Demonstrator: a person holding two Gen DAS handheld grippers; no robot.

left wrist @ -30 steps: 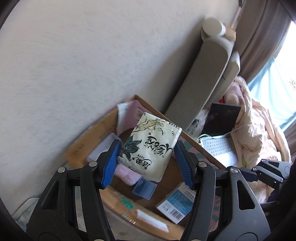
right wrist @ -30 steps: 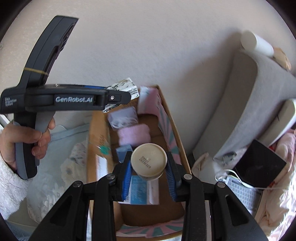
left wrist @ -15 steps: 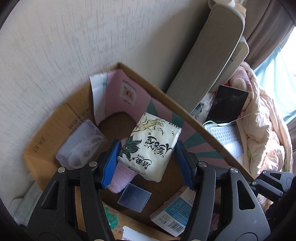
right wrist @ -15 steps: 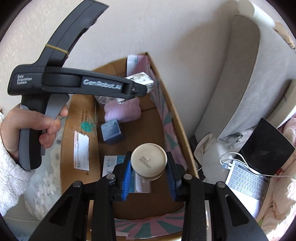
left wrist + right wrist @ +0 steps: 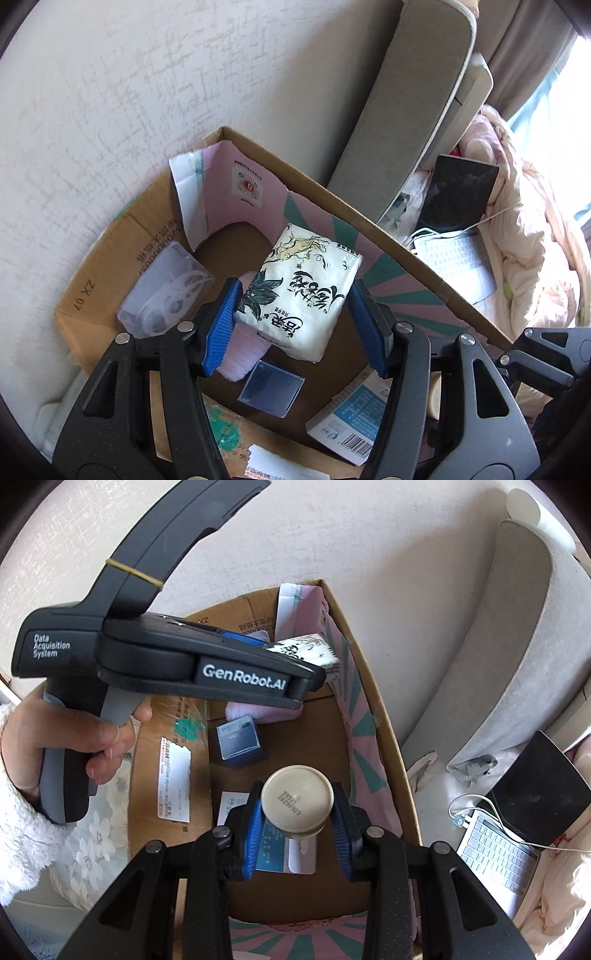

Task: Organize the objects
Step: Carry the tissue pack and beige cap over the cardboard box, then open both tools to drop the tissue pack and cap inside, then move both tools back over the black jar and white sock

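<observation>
Both grippers have sunk toward the cardboard box (image 5: 110, 266): left gripper (image 5: 295, 314) clamps a tissue pack (image 5: 299, 288) for stowing; right gripper (image 5: 295, 823) clamps a capped bottle (image 5: 297, 801) near 6 o'clock.

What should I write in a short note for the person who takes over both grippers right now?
Left gripper: shut on tissue pack, held over the box.
Right gripper: shut on jar, also over the box.
Already in the box: clear case, pink cloth, dark blue cube, blue-white carton.
Left: set pack and jar down in free spots, then release.
</observation>
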